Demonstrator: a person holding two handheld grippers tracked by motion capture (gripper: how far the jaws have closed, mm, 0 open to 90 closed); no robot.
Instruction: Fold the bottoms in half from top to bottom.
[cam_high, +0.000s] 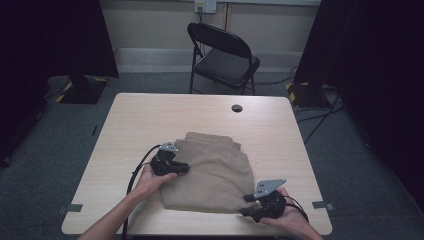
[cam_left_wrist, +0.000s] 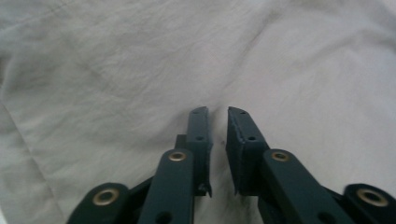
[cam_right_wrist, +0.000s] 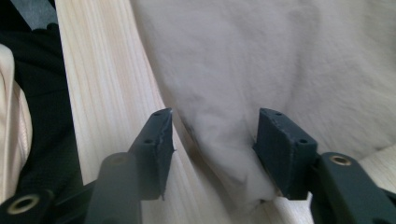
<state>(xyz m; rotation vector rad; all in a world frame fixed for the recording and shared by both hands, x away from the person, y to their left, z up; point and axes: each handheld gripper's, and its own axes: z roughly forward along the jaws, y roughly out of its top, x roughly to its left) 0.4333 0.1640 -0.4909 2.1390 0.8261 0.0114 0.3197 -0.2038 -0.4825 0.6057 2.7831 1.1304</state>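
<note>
Tan folded cloth (cam_high: 212, 172) lies mid-table (cam_high: 150, 115); my left gripper (cam_high: 184, 169) rests on its left edge, my right gripper (cam_high: 247, 211) at its near right corner. In the left gripper view, my jaws stand narrow over the cloth, pinching nothing. In the right gripper view, jaws gape wide astride the cloth's corner.

Folded beige garment (cam_high: 212, 170): woven cloth, matt, soft creases, faint rough weave close up. Tabletop (cam_high: 280, 135): pale wood-grain laminate, smooth, low sheen, fine straight grain lines. My fingers (cam_right_wrist: 156, 140): matt black plastic, slightly rough ragged pad edges, brass-coloured metal rivets at joints. Grey plate on my right gripper (cam_high: 256, 206): bare metal, dull. Folding chair (cam_high: 225, 55): black, seat faintly glossy.
</note>
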